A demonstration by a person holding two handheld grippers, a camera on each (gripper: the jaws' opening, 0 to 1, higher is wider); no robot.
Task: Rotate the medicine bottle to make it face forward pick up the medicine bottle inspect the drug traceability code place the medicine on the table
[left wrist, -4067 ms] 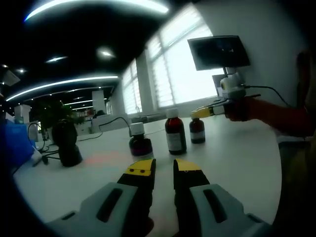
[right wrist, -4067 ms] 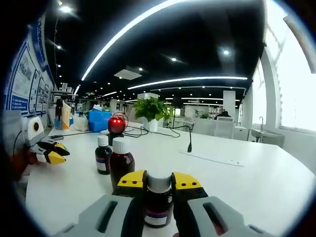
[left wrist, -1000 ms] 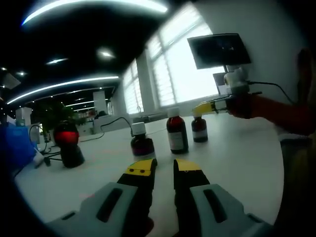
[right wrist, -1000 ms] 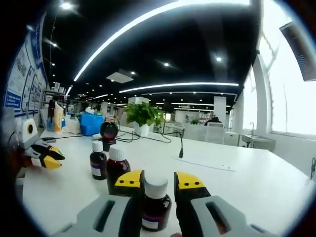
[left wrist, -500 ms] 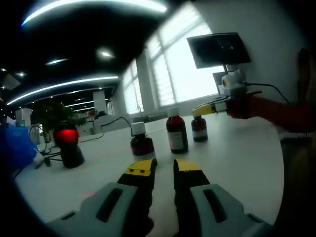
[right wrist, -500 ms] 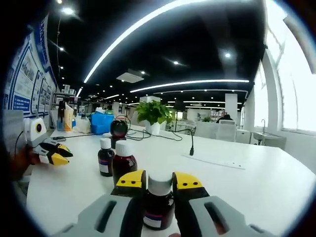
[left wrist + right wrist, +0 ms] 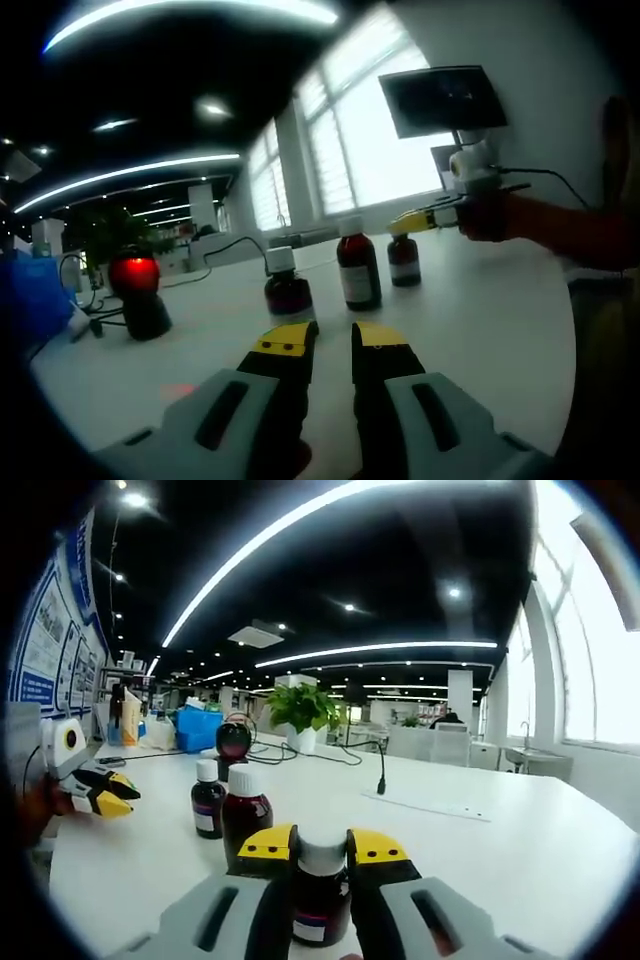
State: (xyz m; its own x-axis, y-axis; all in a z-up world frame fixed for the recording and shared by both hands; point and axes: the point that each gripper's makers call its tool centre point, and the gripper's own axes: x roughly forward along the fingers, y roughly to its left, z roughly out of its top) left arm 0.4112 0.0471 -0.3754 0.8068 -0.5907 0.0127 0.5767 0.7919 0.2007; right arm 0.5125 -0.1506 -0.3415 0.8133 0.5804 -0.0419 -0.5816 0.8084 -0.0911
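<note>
Three dark brown medicine bottles with white caps stand in a row on the white table (image 7: 480, 320). In the left gripper view they are a near bottle (image 7: 287, 291), a taller middle bottle (image 7: 357, 270) and a far bottle (image 7: 401, 262). My right gripper (image 7: 322, 848) is shut on that far bottle (image 7: 320, 890), white cap between the yellow jaws, and it shows as the right gripper (image 7: 415, 225) over the bottle. The other two bottles (image 7: 245, 815) (image 7: 208, 800) stand to its left. My left gripper (image 7: 333, 340) hovers short of the row, jaws close together and holding nothing, also seen as the left gripper (image 7: 100, 792).
A black scanner with a red light (image 7: 137, 290) stands at the table's far side, beyond the bottles (image 7: 233, 742). A monitor (image 7: 443, 100) hangs on the wall. A person's hand (image 7: 540, 225) holds the right gripper. A blue box (image 7: 198, 728), a plant (image 7: 305, 708) and a cable (image 7: 380, 765) lie beyond.
The right gripper view has shifted slightly, with the bottle still held between the jaws. The left gripper and the other two bottles have not moved.
</note>
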